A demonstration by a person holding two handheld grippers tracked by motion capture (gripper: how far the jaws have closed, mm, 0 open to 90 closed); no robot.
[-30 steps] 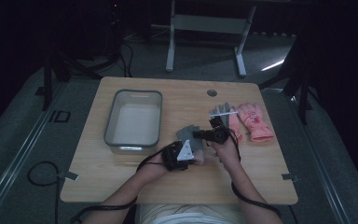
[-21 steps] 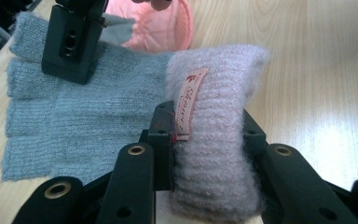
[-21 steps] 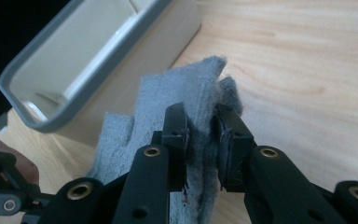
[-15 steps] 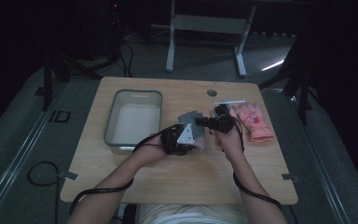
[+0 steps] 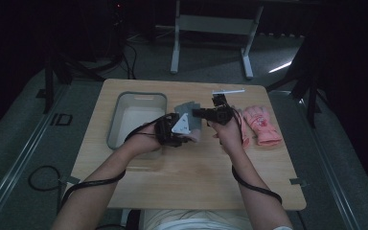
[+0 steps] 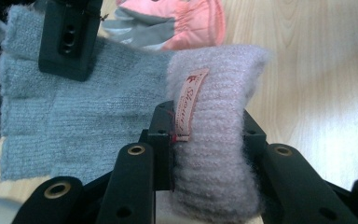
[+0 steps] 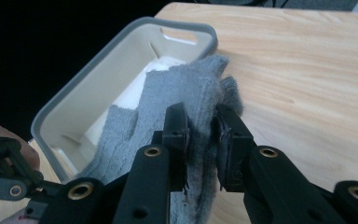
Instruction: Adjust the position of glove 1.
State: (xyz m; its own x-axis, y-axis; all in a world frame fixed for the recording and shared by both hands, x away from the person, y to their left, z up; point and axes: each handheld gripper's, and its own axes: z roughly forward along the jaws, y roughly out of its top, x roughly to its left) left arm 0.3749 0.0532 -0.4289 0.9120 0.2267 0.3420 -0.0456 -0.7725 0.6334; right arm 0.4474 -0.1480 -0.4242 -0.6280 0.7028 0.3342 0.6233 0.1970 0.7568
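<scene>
Grey knitted glove [image 5: 188,109] is what I am working with, held off the table [image 5: 182,165] between both tools, just right of the bin [image 5: 117,120] and near the middle of the table's far half. Compared with a second ago, I have carried it away from the near-centre of the table, and both hands sit further toward the far edge. I read that as the glove being lifted and stretched out for a fold or for a drop into the bin; nothing of this glove lies in the bin yet.

My left gripper [image 6: 205,140] has its jaws clamped on the fuzzy pinkish cuff [image 6: 214,140] with the sewn label [image 6: 186,105]. My right gripper [image 7: 200,135] has its jaws pinched shut on the grey finger end of the glove.

The glove's long axis runs roughly from the near edge toward the far edge, tilted a little to the left: cuff end nearer me, fingers pointing away and toward the bin's far right corner. In the right gripper view the fingers hang over the bin's rim.

The pink glove [image 5: 261,123] lies flat near the table's right edge, well apart from the bin.
</scene>
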